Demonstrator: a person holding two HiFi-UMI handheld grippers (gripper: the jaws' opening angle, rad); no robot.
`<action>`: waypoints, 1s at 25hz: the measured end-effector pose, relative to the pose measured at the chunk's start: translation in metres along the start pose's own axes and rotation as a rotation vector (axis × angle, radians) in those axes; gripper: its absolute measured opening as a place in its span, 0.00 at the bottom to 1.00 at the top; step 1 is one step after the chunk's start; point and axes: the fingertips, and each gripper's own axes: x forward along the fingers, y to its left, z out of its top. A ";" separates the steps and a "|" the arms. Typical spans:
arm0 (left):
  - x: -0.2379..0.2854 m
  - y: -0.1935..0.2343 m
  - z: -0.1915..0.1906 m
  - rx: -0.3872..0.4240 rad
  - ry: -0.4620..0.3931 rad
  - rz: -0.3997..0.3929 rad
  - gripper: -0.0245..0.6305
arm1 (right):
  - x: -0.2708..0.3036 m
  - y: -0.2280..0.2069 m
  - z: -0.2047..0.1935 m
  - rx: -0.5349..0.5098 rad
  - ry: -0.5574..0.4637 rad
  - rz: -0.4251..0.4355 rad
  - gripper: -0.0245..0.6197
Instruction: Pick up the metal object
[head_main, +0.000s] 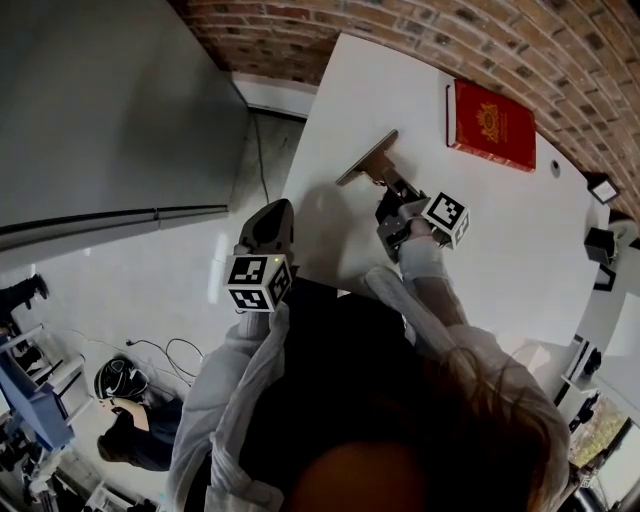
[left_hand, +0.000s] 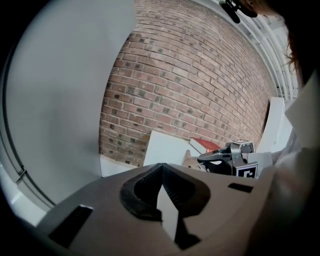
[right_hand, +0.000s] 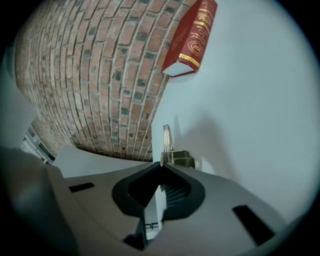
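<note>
The right claw is pinched shut on the near end of the metal object, which sits on the white bench, well apart from a red book (the book lies nearer the brick wall). The left claw hovers at the bench's left edge, its jaws together and holding nothing.
</note>
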 end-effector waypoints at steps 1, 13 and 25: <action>-0.002 0.000 0.000 0.002 -0.002 0.000 0.06 | -0.001 0.003 0.000 -0.026 0.001 0.004 0.07; -0.043 -0.029 -0.005 0.036 -0.063 0.003 0.06 | -0.049 0.033 -0.013 -0.154 0.004 0.108 0.07; -0.107 -0.076 -0.026 0.026 -0.126 0.060 0.06 | -0.132 0.042 -0.032 -0.273 0.025 0.167 0.06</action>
